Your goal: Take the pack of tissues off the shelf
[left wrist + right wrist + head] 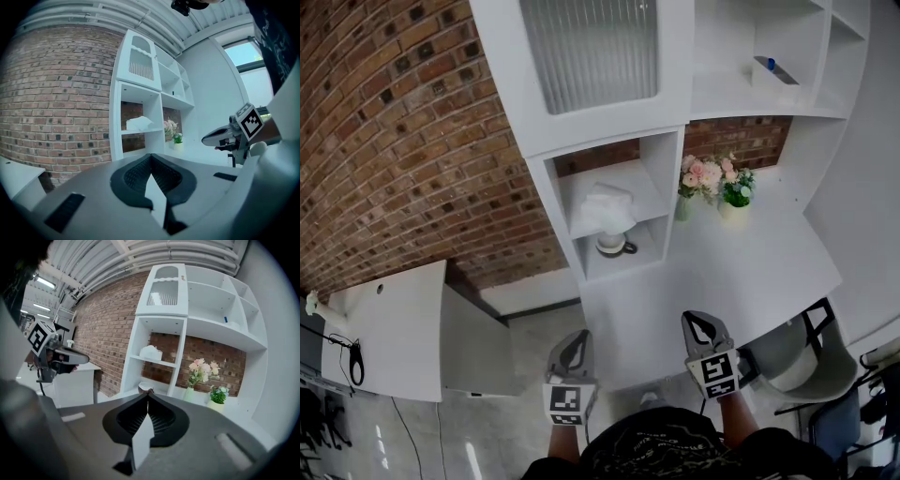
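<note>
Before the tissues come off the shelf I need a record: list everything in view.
pack of tissues: one, white, upper cubby of the shelf unit
cup: one, white, cubby below
flowers: one bunch, pink, on the counter
potted plant: one, green, beside the flowers
small object: one, blue, high shelf
chair: one, pale, at the counter's right edge
brick wall: one, red-brown, behind the unit
left gripper: one, grey, jaws shut, empty
right gripper: one, grey, jaws shut, empty
</note>
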### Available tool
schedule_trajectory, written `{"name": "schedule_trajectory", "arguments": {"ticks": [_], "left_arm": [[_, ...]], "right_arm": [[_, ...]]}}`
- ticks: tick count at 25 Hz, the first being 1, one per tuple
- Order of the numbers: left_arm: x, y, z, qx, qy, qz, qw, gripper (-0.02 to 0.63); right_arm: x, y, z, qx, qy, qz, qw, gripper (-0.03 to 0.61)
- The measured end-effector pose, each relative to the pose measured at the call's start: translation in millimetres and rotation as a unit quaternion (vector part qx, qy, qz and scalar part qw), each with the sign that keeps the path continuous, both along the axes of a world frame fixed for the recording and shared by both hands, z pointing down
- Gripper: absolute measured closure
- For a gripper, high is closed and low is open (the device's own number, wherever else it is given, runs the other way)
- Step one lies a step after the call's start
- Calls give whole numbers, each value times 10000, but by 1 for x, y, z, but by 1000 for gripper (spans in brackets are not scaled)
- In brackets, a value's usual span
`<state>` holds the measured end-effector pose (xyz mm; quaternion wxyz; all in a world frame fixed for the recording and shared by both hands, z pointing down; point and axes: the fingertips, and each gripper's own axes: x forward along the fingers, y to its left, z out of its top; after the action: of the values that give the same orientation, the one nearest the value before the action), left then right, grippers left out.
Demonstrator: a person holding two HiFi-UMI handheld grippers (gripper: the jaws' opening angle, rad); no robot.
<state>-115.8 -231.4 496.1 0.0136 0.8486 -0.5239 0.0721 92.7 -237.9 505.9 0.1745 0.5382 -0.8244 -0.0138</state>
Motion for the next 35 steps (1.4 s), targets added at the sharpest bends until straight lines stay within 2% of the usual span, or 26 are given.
{"name": "schedule_trajectory", "arguments": {"ticks": [2,9,13,23,26,29,30,32,35], "left_arm": [[4,-5,2,-13,-10,-48,10000,606],[14,-24,1,-2,-22,-281,9996,606],[17,-33,2,15,-44,-366,9993,606],[2,-53,-4,46,-6,-409,9992,606],[-4,-60,-4,20,-85,-345,9994,606],[-12,-67,-7,24,-109,-310,9995,606],[-15,-70,-9,34,-96,-312,9995,605],[-21,-74,-11,43,-110,-302,9995,606],[-26,-77,-9,21,-101,-277,9996,606]], "right_arm": [[6,-12,4,-24,182,63,9998,574],[8,-47,1,-74,31,-196,9998,574],[17,-66,3,-170,-5,-5,9999,574],[-3,-83,-8,-143,-79,-227,9996,569],[-12,-90,-13,-206,-234,-275,9991,555],[-23,-96,-20,-262,-321,-399,9983,521],[-28,-99,-22,-264,-356,-451,9980,489],[-37,-104,-27,-267,-547,-570,9965,377],[-47,-112,-35,-211,-781,-674,9944,307]]}}
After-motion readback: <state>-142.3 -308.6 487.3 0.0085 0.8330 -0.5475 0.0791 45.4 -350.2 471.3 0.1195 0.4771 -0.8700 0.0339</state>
